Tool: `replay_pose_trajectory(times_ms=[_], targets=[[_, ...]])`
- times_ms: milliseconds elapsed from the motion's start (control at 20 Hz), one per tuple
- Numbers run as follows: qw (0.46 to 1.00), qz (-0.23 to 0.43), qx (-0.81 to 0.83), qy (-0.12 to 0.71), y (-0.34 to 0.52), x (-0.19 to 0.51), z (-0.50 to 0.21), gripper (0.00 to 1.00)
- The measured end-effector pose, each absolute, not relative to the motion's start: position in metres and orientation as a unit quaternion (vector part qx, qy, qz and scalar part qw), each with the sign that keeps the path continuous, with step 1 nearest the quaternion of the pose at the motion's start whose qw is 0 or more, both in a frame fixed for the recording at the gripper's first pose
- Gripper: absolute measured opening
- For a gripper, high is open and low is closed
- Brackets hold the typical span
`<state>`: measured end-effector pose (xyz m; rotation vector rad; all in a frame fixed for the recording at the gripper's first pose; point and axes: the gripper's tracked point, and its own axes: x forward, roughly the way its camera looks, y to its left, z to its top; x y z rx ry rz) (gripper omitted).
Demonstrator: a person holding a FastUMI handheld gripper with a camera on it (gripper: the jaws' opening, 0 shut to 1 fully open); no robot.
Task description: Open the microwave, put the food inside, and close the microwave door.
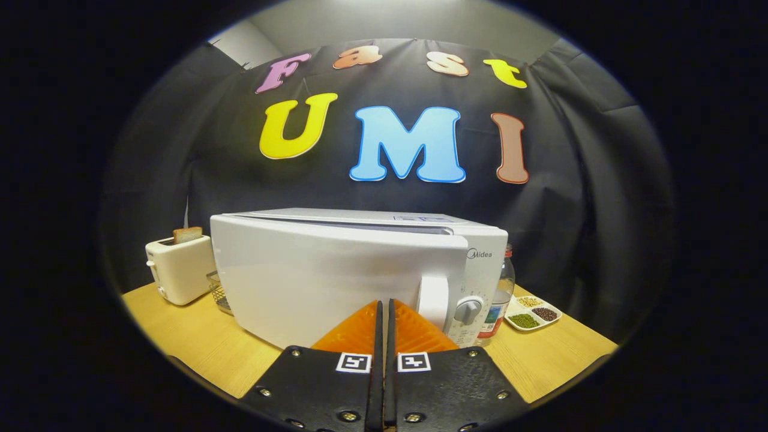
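At the far left, a white toaster (180, 269) is being carried by the wooden counter (198, 342), with a slice of bread (187, 234) standing up out of its slot. Just beside it, a small wire basket (219, 293) is being partly hidden behind the left corner of the microwave (336, 276).

The microwave is being faced head-on, its white door (318, 282) being kept closed or very nearly so, and its pale handle (433, 302) being shown upright at the door's right side, just left of the control knob (468, 310). The tongs (384, 312) are being held pressed together, nothing being gripped between them, their tips being pointed at the lower part of the door just left of the handle. Whether the door is being touched cannot be told.

Further right, a bottle (503, 288) is being half-screened by the microwave's right corner, and a divided dish (533, 313) of dried beans and grains is being left near the counter's edge.

The opening step is judged not yet done. With the tongs closed, the handle cannot be hooked or gripped; a push from here would only be driving the door shut or sliding the whole microwave backward. If the handle is being pulled off-centre, the tips could be slipping off it toward the knob, and a wide swing to the right could be knocking the bottle or the dish.
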<state>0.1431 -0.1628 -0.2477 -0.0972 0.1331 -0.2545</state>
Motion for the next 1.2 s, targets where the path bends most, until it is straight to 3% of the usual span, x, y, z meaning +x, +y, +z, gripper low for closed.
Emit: replay_pose_trajectory(times_ms=[400, 850, 1200], targets=[[0.981, -0.172, -0.037, 0.080, -0.187, 0.193, -0.259, 0.02], [0.987, -0.126, -0.026, 0.095, -0.154, 0.121, -0.222, 0.01], [0.994, -0.092, -0.027, 0.049, -0.115, 0.044, -0.140, 0.01]])
